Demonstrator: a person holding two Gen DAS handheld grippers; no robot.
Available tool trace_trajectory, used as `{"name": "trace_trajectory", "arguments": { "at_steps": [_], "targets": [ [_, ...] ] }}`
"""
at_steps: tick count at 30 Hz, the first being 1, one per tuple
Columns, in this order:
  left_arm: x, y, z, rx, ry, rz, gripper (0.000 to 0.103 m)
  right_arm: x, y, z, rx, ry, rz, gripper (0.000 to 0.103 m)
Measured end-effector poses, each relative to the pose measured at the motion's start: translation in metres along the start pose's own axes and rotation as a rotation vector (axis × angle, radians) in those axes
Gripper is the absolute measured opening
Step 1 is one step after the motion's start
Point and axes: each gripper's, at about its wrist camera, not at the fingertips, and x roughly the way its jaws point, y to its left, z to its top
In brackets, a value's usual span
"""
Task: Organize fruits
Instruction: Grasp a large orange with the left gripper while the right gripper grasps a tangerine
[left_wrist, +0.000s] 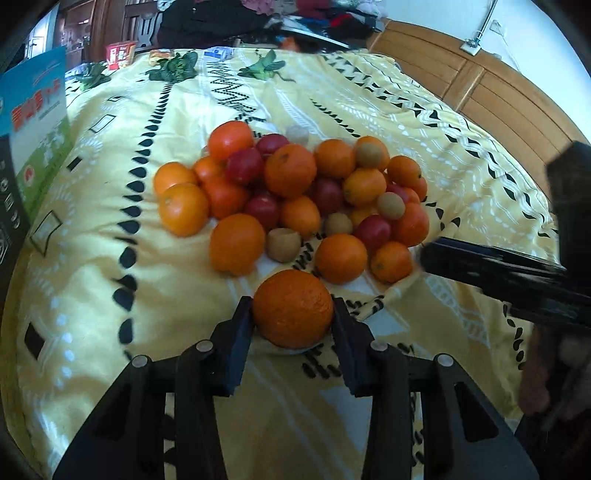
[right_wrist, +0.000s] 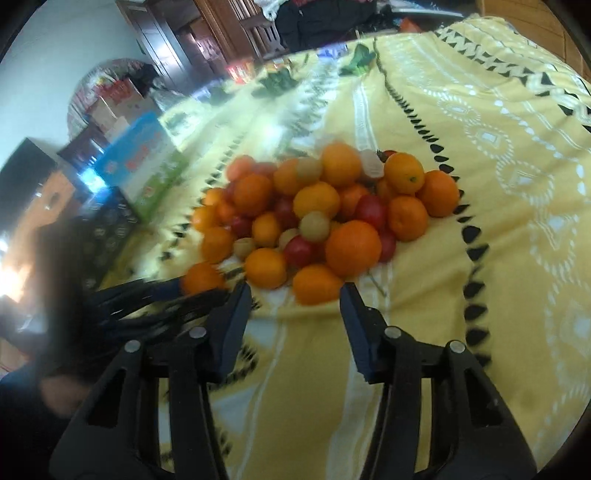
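A heap of fruit lies on a yellow patterned bedspread: oranges, red round fruits and small tan ones. One large orange sits apart at the near edge of the heap, and my left gripper is shut on it, a pad against each side. The right wrist view shows that gripper blurred at the left with the same orange. My right gripper is open just short of the heap, with an orange ahead of its tips, not touched.
A blue and green carton stands at the bedspread's left edge. Wooden panelling runs along the right side. A red box and a pile of clothes lie at the far end. The right tool's black body crosses the lower right.
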Motion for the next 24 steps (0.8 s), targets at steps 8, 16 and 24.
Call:
{"name": "trace_trajectory", "arguments": {
  "at_steps": [8, 16, 24],
  "targets": [
    [-0.001, 0.002, 0.0, -0.014, -0.001, -0.001, 0.043, 0.031, -0.003, -0.006, 0.012, 0.064, -0.053, 0.05],
    [-0.012, 0.002, 0.002, -0.036, -0.023, -0.005, 0.043, 0.012, 0.004, -0.013, -0.021, 0.021, -0.046, 0.045],
    [-0.071, 0.001, 0.016, -0.048, -0.149, -0.006, 0.043, -0.062, 0.046, -0.012, -0.137, -0.144, 0.053, 0.045]
  ]
}}
